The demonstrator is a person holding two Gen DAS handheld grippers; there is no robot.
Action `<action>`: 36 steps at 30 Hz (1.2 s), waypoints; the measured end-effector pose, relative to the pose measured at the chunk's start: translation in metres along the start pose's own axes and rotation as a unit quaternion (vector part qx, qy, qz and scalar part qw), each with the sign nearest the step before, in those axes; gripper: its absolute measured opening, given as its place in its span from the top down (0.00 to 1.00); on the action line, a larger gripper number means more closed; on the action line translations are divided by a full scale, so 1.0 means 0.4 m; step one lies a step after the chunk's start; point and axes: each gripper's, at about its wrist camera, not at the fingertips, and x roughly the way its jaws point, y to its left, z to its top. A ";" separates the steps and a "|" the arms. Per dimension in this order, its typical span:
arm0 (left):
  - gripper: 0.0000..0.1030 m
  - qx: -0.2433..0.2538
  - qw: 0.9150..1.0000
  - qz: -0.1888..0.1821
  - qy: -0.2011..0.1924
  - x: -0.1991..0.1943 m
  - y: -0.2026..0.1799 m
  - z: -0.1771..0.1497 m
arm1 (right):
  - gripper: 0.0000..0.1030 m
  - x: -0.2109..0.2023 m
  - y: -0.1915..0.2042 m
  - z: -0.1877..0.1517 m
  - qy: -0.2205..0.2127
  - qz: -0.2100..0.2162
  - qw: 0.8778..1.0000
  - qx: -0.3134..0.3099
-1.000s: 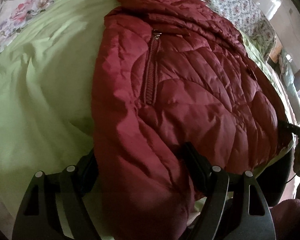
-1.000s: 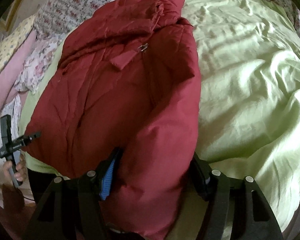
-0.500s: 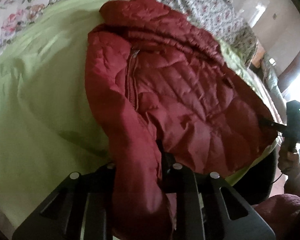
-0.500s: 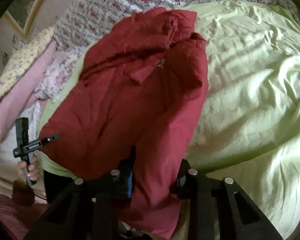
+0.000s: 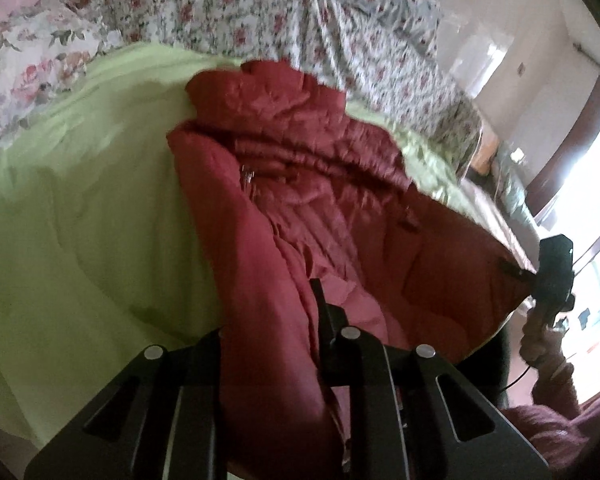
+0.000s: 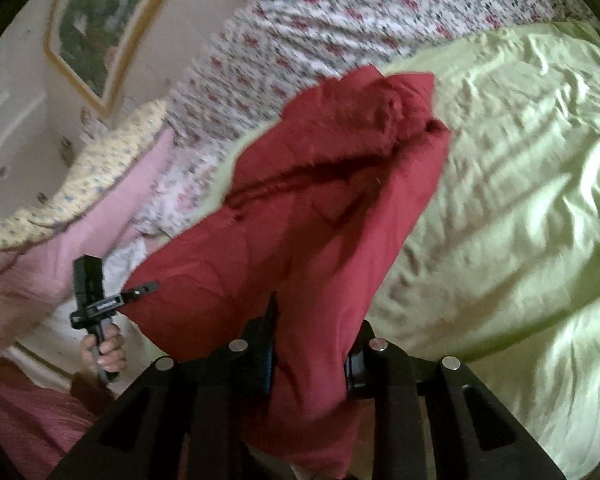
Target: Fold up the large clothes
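The left tool (image 5: 274,320) has just been closing and pinches one near corner of a dark red quilted puffer jacket (image 5: 300,208); the right tool (image 6: 312,336) has likewise been closing on the other corner. The jacket lies on a pale green bedsheet (image 5: 80,220), long axis running away toward a floral quilt (image 5: 260,12). The left view alone shows quilted stitching; the right view alone shows a framed picture (image 6: 88,28).
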 end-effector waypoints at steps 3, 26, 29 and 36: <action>0.86 -0.006 1.000 -0.005 -0.022 -0.011 0.003 0.036 | 0.78 -0.005 0.005 0.029 -0.018 0.003 1.000 -0.007; 0.84 -0.069 0.990 0.044 -0.112 0.098 0.013 0.366 | 0.78 0.097 -0.018 0.356 -0.162 -0.080 0.984 0.011; 0.83 -0.084 0.989 0.046 -0.112 0.128 0.030 0.405 | 0.78 0.121 -0.036 0.389 -0.164 -0.089 0.982 0.020; 0.83 -0.105 0.987 0.060 -0.103 0.218 0.072 0.502 | 0.77 0.178 -0.082 0.472 -0.163 -0.119 0.979 0.041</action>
